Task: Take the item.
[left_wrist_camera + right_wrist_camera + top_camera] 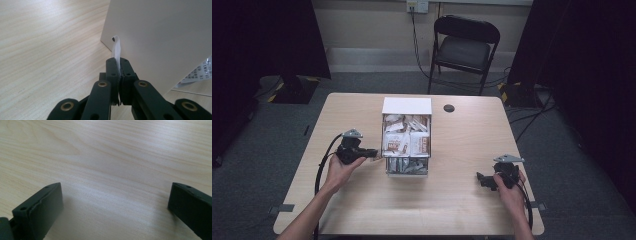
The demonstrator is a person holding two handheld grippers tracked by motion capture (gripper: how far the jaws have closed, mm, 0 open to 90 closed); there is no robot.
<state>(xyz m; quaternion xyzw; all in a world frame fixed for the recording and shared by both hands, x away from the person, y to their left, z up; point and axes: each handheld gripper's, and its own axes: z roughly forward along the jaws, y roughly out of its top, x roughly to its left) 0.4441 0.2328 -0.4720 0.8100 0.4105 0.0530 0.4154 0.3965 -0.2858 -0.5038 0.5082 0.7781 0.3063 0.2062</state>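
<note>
At frame centre the left gripper (119, 65) had its fingers clamped on a white tab (116, 50) beside the snack box (406, 142), while the right gripper (484, 180), lower right, held its fingers wide apart over the table (107, 157).

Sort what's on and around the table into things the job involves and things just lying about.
In the job:
left gripper, shut on the white pull tab
white box of snack packets

Lying about:
right gripper, open over bare table
black disc
folding chair
</note>
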